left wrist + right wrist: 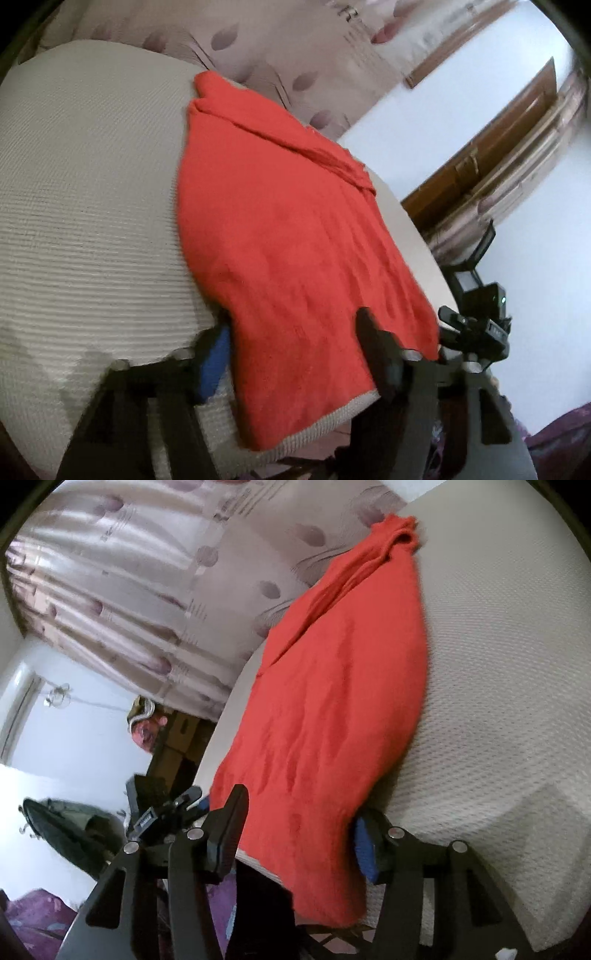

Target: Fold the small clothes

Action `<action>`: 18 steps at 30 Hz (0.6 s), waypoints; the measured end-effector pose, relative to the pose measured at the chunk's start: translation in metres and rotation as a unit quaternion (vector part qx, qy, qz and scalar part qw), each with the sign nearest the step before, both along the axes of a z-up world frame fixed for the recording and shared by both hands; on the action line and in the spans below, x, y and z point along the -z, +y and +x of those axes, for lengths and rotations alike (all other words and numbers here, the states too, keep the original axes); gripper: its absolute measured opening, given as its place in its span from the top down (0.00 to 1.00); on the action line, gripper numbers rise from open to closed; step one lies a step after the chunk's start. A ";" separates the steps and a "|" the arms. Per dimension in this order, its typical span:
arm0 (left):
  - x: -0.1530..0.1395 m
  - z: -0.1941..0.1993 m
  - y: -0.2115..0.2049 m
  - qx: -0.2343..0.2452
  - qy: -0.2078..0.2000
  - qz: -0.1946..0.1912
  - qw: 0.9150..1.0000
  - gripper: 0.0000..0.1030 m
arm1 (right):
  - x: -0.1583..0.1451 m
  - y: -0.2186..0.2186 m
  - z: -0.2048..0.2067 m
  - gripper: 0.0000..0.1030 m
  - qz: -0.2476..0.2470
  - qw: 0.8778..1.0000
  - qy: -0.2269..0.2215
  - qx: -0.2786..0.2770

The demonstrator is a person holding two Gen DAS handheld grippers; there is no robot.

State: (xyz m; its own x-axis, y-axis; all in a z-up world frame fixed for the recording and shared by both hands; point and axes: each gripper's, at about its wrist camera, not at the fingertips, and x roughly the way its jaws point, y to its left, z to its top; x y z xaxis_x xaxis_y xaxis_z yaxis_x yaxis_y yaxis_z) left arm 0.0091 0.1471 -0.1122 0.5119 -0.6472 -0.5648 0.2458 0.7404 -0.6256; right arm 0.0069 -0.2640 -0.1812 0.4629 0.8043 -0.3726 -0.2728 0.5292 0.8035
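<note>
Two claws sit at the near hem of a red garment (280, 236) spread on a cream textured counter (81, 192); the left claw (291, 343) stands spread wide, one blue-padded finger just past the cloth's left edge and the other over its lower right part, the hem lying between them ungripped; the right claw (299, 827) is likewise released, its fingers straddling the same hem from the opposite side, cloth between them but not pinched. The garment lies lengthwise away from both cameras, its near end draped over the counter's front edge, its far end bunched into a rumpled roll (395, 531); a fold ridge runs along one long side. Behind hang patterned curtains (147, 590); a white wall and a wooden door (491, 147) show at the side. The step in hand looks like taking the near hem for a fold; done well, each claw would close on a corner through every layer, at matching heights, then lift and carry evenly toward the far end so the edges meet square; an uneven pinch risks a skewed crease.
</note>
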 end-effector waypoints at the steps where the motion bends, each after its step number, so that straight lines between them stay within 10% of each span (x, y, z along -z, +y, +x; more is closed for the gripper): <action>1: 0.005 0.003 -0.002 0.004 0.015 -0.004 1.000 0.93 | 0.001 0.003 0.002 0.70 -0.002 1.000 0.004 -0.005; 2: 0.010 0.005 -0.004 0.000 0.026 -0.006 1.000 0.93 | 0.004 0.008 0.004 0.91 -0.004 1.000 0.013 -0.012; 18: -0.027 -0.032 0.007 -0.024 -0.033 -0.041 0.998 0.93 | -0.018 -0.010 -0.021 0.90 0.080 0.997 -0.020 0.002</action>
